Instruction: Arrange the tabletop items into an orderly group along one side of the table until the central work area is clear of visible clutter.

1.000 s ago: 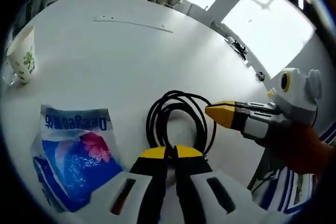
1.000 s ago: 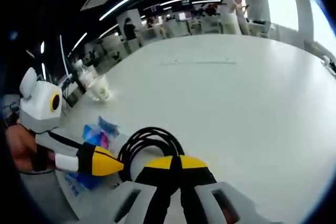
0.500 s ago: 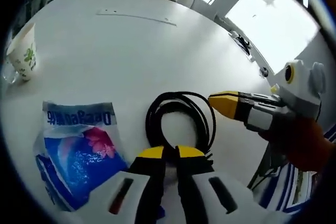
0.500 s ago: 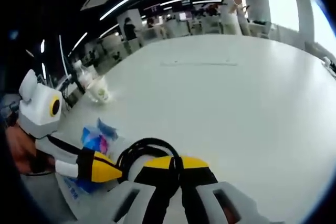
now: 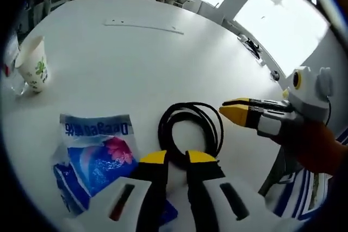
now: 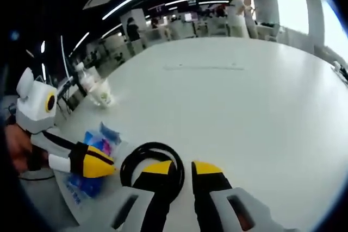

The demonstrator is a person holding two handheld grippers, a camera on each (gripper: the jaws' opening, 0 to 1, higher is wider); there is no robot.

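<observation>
Change, left gripper: the jaws of the left gripper (image 5: pixel 172 157), seen pressed together on the black cable coil (image 5: pixel 190 131) a second ago, are now parted by a narrow gap.
Change, right gripper: the jaws of the right gripper (image 6: pixel 183 167), shut half a second ago, are now spread with bare table shown between them.
Left fingers: slightly apart; the near arc of the coil is seen in the gap at the yellow tips, but a grip cannot be confirmed.
Right fingers: clearly apart; the left tip is placed over the near edge of the coil (image 6: pixel 151 165), the right tip just beside the coil on the white table (image 6: pixel 244 107); nothing is clamped.
Coil: laid flat on the table as a closed loop, at the near edge, between the two grippers.
Blue packet (image 5: pixel 95 156): found just beside the coil on the side of the left gripper, flat, with its printed face up; in the right gripper view it (image 6: pixel 97 158) is partly hidden behind the left gripper (image 6: pixel 100 168).
Paper cup (image 5: pixel 32 70): stood upright, well apart from the coil, beyond the packet, with a clear glass touching or just beside it.
Far table: a thin pale strip (image 5: pixel 144 26) is seen lying well beyond the coil.
</observation>
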